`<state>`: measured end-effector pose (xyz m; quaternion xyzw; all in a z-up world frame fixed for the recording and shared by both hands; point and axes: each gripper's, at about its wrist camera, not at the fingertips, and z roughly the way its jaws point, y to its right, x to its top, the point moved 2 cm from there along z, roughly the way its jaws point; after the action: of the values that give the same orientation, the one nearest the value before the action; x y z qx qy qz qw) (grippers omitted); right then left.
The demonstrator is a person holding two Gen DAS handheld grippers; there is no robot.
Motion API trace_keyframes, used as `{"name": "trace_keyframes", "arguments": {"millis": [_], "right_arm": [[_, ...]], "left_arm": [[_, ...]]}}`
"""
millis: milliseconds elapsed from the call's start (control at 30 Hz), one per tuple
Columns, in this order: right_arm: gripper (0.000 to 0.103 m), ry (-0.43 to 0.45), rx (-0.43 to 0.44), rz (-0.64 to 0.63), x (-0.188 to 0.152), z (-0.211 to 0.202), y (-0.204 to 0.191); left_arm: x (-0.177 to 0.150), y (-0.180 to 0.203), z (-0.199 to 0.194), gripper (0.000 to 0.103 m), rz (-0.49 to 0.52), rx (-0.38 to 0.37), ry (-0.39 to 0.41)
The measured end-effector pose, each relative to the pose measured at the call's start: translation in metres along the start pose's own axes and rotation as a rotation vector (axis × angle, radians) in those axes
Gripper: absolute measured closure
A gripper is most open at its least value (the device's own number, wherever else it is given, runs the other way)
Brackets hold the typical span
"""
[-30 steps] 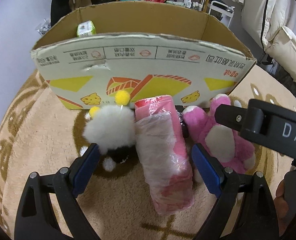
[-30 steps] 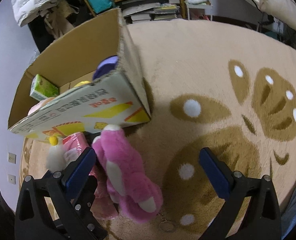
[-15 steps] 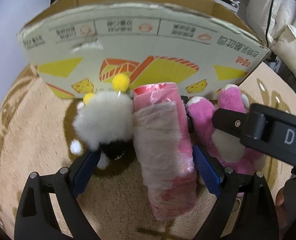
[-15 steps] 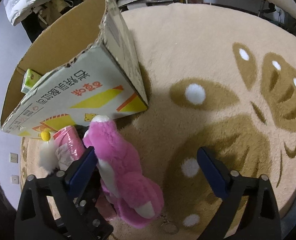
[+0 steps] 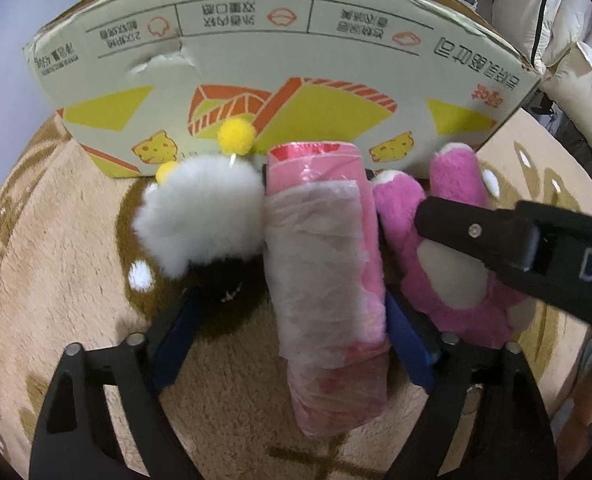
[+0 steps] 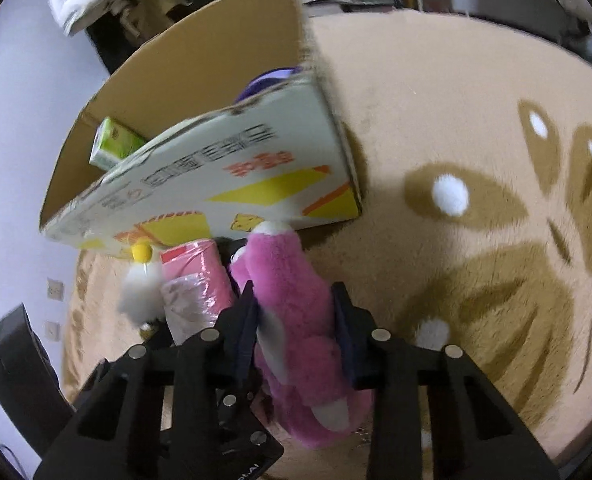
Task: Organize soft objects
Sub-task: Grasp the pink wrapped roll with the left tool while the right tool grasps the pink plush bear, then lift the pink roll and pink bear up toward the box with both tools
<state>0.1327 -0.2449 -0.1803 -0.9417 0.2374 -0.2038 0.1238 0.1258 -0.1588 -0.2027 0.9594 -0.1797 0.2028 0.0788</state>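
A pink plush toy lies on the rug in front of the cardboard box. My right gripper is shut on its body. The toy also shows in the left wrist view, with the right gripper's arm across it. A pink wrapped roll lies between the fingers of my left gripper, which stands open around it. A white fluffy toy with yellow pompoms lies against the roll's left side. The box stands just behind all three.
The box holds a green carton and a purple object. A beige rug with brown patterns stretches to the right. Shelves and clutter stand behind the box. Cream cushions lie at the far right.
My right gripper has closed from wide open onto the pink plush toy. My left gripper has moved forward over the pink roll, closer to the box, with its jaws narrower.
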Motion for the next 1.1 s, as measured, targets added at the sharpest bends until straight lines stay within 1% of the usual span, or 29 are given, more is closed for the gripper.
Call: {"name": "trace_keyframes", "arguments": {"millis": [33,100,133,200,233,267,467,533,667,700,900,1000,1100], "right_arm": [[0.067,0.004,-0.008,-0.012,-0.002,0.001,-0.005],[0.067,0.010,-0.020,-0.029,-0.003,0.001,-0.011],[0.067,0.012,-0.023,-0.034,-0.003,0.001,-0.013],[0.067,0.016,-0.031,-0.043,-0.005,0.001,-0.016],[0.067,0.018,-0.035,-0.048,-0.005,0.001,-0.018],[0.067,0.020,-0.038,-0.054,-0.005,0.000,-0.018],[0.067,0.038,-0.064,-0.083,-0.011,0.002,-0.023],[0.067,0.039,-0.066,-0.082,-0.010,-0.005,-0.014],[0.067,0.040,-0.069,-0.059,-0.012,-0.006,-0.010],[0.067,0.041,-0.068,-0.053,-0.010,-0.011,-0.004],[0.067,0.057,-0.074,-0.050,-0.007,-0.019,0.002],[0.067,0.057,-0.088,-0.066,-0.006,-0.020,0.002],[0.067,0.057,-0.097,-0.079,-0.004,-0.021,0.001]], "left_arm": [[-0.001,0.001,-0.001,0.021,0.001,-0.001,0.006],[-0.003,0.001,-0.001,0.031,0.003,-0.010,0.010],[-0.005,0.002,-0.002,0.033,0.004,-0.017,0.011],[-0.013,-0.003,-0.003,0.050,0.011,-0.028,0.020],[-0.014,-0.002,-0.004,0.053,0.013,-0.034,0.021],[-0.015,-0.002,-0.006,0.059,0.013,-0.041,0.021],[-0.026,0.005,-0.023,0.063,0.048,-0.030,0.056],[-0.029,0.008,-0.027,0.064,0.057,-0.025,0.065],[-0.029,0.013,-0.027,0.064,0.072,-0.007,0.054],[-0.027,0.013,-0.027,0.064,0.074,-0.005,0.053],[-0.025,0.008,-0.032,0.064,0.055,-0.005,0.071],[-0.026,0.003,-0.035,0.065,0.058,0.029,0.065],[-0.028,-0.002,-0.037,0.065,0.043,0.036,0.064]]}}
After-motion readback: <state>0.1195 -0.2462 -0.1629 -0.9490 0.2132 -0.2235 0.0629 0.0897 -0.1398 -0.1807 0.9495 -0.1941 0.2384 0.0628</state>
